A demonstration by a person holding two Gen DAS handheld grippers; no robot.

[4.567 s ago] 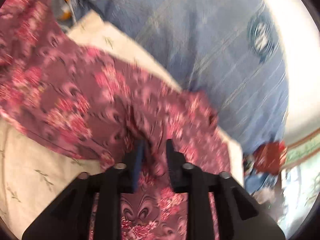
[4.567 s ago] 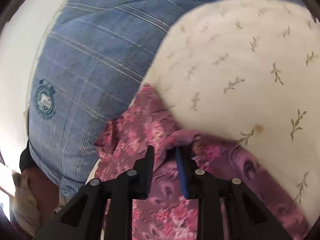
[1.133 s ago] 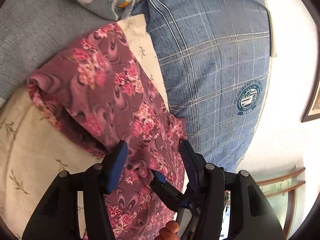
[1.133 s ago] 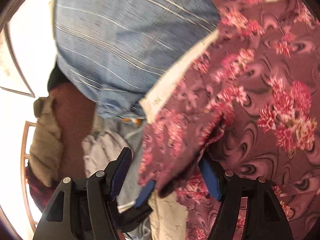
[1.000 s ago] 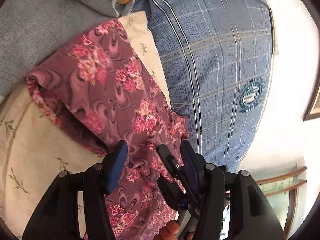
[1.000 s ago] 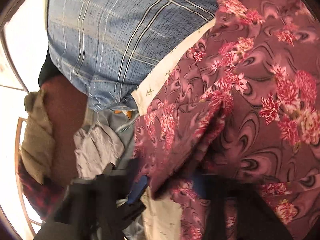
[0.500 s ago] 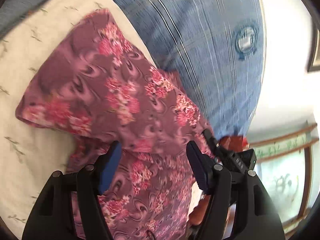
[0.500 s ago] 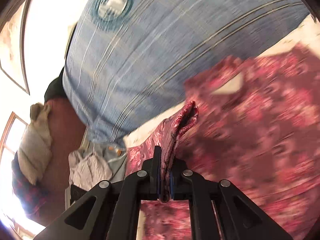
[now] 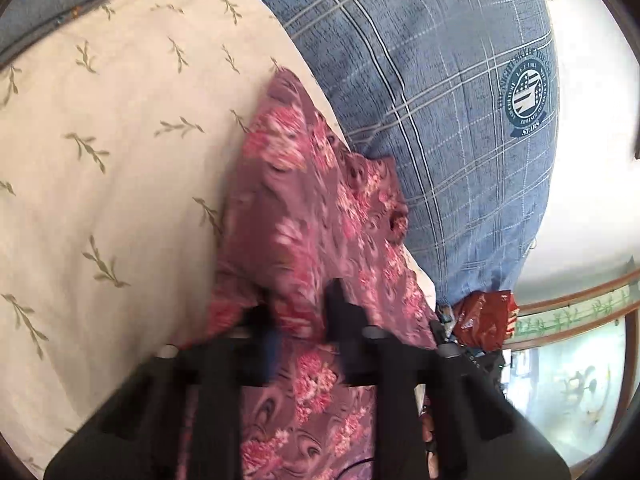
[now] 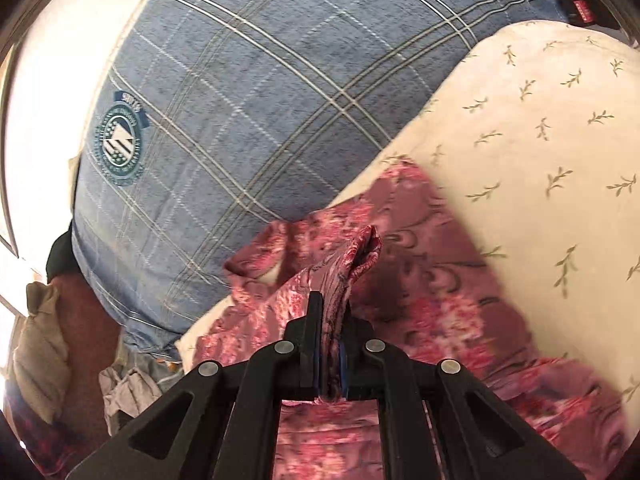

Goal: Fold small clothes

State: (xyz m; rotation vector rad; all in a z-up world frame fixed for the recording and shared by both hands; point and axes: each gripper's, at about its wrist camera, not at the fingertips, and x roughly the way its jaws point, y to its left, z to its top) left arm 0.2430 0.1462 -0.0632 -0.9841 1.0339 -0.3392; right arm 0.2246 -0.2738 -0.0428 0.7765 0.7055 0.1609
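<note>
A maroon garment with pink flowers (image 9: 304, 208) lies bunched on a cream leaf-print cushion (image 9: 120, 140), against a blue plaid pillow (image 9: 440, 100). My left gripper (image 9: 302, 312) is closing its jaws on a gathered hump of this cloth, and the fabric fills the gap between them. In the right wrist view the same garment (image 10: 432, 280) spreads over the cream cushion (image 10: 540, 120). My right gripper (image 10: 330, 312) is shut on a narrow fold of it, which stands up past the fingertips.
The blue plaid pillow (image 10: 260, 100) with a round crest blocks the far side. A red bag (image 9: 484, 316) lies past the cushion's edge. Grey crumpled clothes (image 10: 124, 392) and a beige cloth (image 10: 36, 344) sit low at the left.
My left jaws went from wide open to closed on the cloth. My right gripper closed on a fold and carried it sideways, so the garment now lies narrower and more bunched.
</note>
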